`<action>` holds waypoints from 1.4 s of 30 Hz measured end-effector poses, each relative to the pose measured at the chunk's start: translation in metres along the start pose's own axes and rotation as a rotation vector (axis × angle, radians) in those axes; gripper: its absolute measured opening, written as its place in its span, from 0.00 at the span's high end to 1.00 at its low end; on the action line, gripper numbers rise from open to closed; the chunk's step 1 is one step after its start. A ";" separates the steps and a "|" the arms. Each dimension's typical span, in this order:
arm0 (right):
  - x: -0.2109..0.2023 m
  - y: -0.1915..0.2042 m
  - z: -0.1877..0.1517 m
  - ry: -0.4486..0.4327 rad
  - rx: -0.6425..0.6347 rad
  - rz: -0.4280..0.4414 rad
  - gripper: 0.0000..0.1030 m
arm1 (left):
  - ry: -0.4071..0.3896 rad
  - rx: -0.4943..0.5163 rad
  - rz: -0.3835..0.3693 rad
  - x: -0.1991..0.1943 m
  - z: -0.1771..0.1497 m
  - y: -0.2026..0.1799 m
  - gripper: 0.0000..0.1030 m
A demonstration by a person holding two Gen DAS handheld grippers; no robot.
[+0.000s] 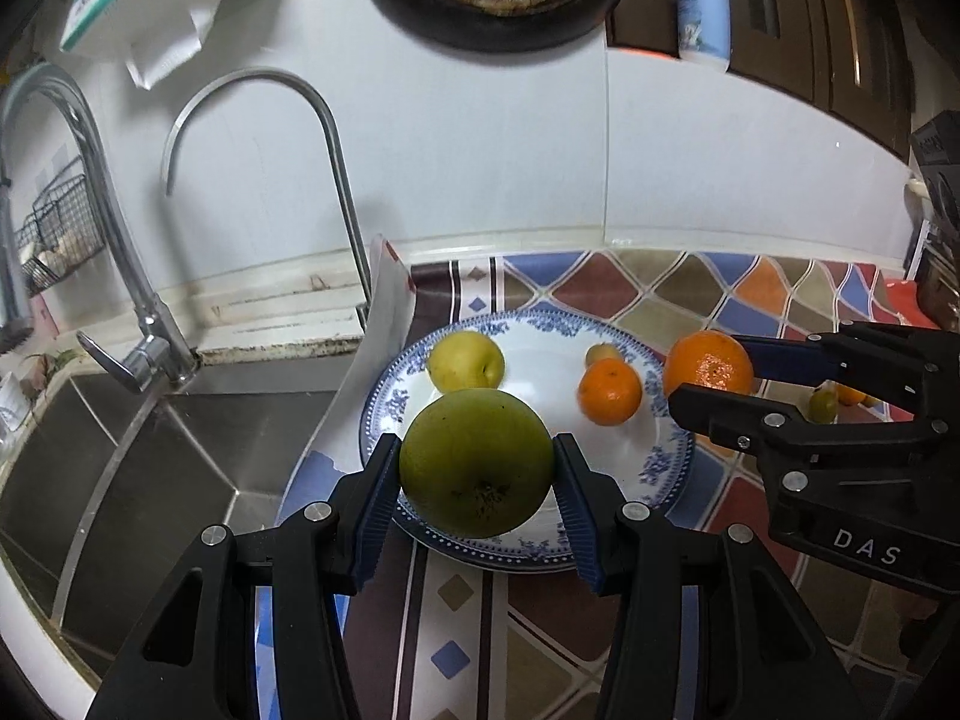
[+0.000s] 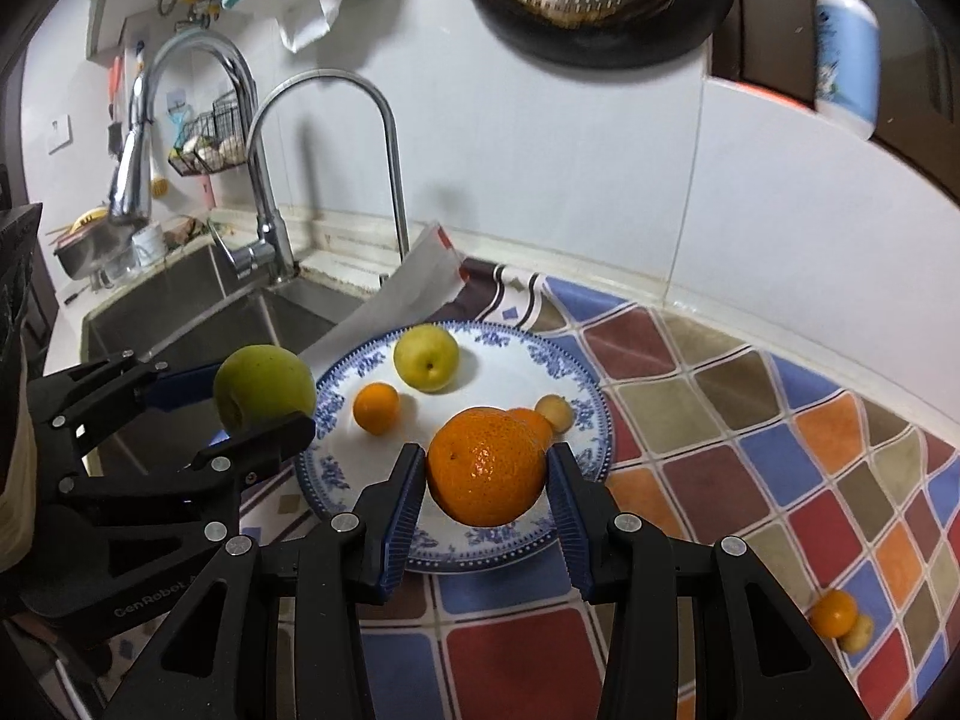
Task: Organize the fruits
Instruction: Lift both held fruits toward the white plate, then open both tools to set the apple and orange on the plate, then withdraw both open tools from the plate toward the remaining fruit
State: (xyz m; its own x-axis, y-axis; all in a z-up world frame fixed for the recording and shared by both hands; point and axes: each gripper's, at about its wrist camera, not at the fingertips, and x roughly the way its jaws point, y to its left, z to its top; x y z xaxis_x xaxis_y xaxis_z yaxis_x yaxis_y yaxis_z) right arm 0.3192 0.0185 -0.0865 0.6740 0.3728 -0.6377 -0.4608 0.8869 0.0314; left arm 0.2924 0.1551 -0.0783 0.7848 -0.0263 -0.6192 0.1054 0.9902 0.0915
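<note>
Currently both grippers are loaded and sit over the near side of the plate (image 2: 591, 414). Left gripper (image 1: 477, 471) is clamped on a big green fruit (image 1: 476, 462); the blue pads (image 1: 379, 495) press on both of its sides and it hangs clear above the plate's near-left rim. Right gripper (image 2: 485, 471) is clamped on an orange (image 2: 485, 465), pads against its left and right sides, also off the plate surface. The two grippers are side by side, left one nearer the sink (image 1: 180, 450), right one over the patterned cloth (image 2: 750, 450) side.

On the plate, ahead of the left gripper: a yellow-green fruit (image 1: 465, 361) just beyond the held green one, and a small orange (image 1: 610, 391) to the right of it with a smaller yellowish fruit (image 1: 602, 353) right behind. From the right wrist view that yellow-green fruit is at the far rim, straight ahead and slightly left.

Off the plate: one more small orange fruit (image 2: 834, 613) touching a small yellowish one (image 2: 858, 633) on the cloth, right of the right gripper and closer in. Faucet (image 1: 258, 138) stands beyond the left gripper, left of the plate. A white sheet (image 1: 384, 324) leans up at the plate's far-left edge.
</note>
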 end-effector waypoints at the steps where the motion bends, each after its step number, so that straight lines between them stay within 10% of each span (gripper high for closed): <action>1: 0.005 0.000 0.000 0.009 0.000 0.002 0.59 | 0.006 0.000 -0.005 0.003 0.000 0.001 0.52; 21: 0.055 -0.014 -0.010 0.108 0.031 0.026 0.58 | 0.060 0.015 -0.021 0.040 -0.001 -0.002 0.46; 42: -0.051 -0.026 -0.018 -0.032 0.063 -0.092 0.51 | -0.086 0.026 -0.034 -0.047 0.007 -0.038 0.33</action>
State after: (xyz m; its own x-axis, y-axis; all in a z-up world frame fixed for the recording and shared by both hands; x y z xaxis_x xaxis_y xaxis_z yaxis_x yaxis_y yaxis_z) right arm 0.2864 -0.0287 -0.0685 0.7306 0.2962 -0.6152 -0.3591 0.9330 0.0229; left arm 0.2558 0.1182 -0.0474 0.8298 -0.0724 -0.5533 0.1475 0.9847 0.0924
